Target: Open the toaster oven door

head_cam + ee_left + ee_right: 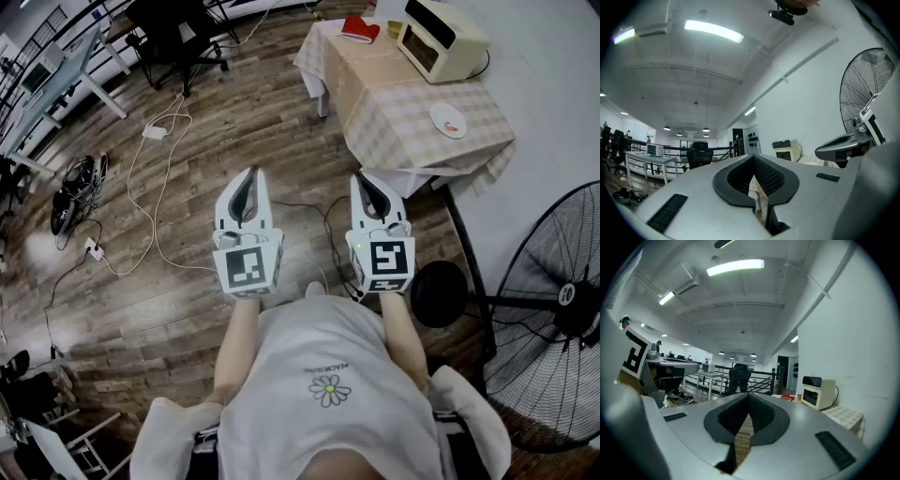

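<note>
A cream toaster oven (441,39) with a dark glass door stands at the far end of a checkered-cloth table (412,112); its door is closed. It also shows small in the right gripper view as the toaster oven (818,392) and in the left gripper view as the toaster oven (786,151). My left gripper (249,178) and right gripper (367,185) are held side by side in front of the person's chest, well short of the table. Both are shut with nothing between the jaws.
A white plate (448,120) and a red object (360,28) lie on the table. A large black standing fan (553,309) is at the right. Cables and a power strip (155,132) trail over the wooden floor; office chairs (178,37) and desks stand at the far left.
</note>
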Available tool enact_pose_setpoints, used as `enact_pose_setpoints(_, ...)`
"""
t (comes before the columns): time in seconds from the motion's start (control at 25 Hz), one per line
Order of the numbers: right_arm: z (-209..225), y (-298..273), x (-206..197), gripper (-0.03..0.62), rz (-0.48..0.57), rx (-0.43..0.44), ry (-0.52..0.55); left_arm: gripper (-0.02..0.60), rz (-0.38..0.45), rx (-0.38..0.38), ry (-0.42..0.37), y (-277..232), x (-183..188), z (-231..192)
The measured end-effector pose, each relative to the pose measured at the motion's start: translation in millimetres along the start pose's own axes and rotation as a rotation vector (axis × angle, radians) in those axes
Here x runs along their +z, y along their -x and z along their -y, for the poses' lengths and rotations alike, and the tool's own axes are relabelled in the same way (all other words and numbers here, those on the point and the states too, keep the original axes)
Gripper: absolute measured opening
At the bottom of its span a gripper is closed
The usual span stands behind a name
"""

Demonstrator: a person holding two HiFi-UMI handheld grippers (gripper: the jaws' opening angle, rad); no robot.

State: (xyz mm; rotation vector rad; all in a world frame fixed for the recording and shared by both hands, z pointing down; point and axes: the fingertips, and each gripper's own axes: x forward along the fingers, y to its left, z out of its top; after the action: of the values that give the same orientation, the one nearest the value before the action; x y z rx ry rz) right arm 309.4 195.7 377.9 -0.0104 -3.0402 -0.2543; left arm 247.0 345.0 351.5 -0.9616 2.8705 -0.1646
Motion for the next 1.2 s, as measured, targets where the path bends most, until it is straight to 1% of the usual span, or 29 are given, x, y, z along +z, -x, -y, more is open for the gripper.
enact_pose_setpoints(0.28, 18.7, -2.5, -3.4, 0.009, 0.0, 0.004, 0.009, 0.017, -0.008, 0.011, -0.008, -10.5, 0.3, 6.2)
enact_pose_setpoints(0.4, 18.2, -1.7, -10.9, 0.009, -0.008, 0.028, -0.025, 0.017, -0.011, 0.019, 0.002, -9.9, 2.6, 6.8)
enact_pose_setpoints(0.52, 18.1, -2.0, -15.3, 0.009, -0.002, 0.051, -0.074, 0.017, -0.022, 0.026, -0.005, -10.1, 1.4, 3.1)
enact_pose_setpoints(0.64, 17.9, -1.1, -20.2, 0.009, -0.008, 0.061, -0.082, 0.017, -0.013, 0.044, 0.038, -12.8, -1.5, -1.1)
enact_pose_setpoints(0.72, 17.4, -0.7, -22.7, 0.009, -0.015, 0.079, -0.086, 0.017, -0.016, 0.055, 0.04, -13.7, -2.8, -3.5)
enact_pose_setpoints(0.8, 18.8, -3.4, -26.2, 0.009, -0.019, 0.088, -0.082, 0.017, -0.029, 0.064, 0.025, -15.5, -6.7, -6.0)
enact_pose_setpoints(0.96, 22.9, -18.0, -31.7, 0.009, -0.023, 0.093, -0.08, 0.017, 0.0, 0.061, 0.034, -29.9, -7.3, -10.1)
enact_pose_setpoints(1.08, 32.3, -34.2, -26.7, 0.009, -0.015, 0.085, -0.079, 0.017, 0.015, 0.047, 0.009, -51.5, -4.9, -16.5)
enact_pose_setpoints(1.2, 39.6, -46.9, -23.0, 0.009, 0.007, 0.072, -0.067, 0.017, 0.031, 0.03, 0.01, -72.1, -4.7, -24.4)
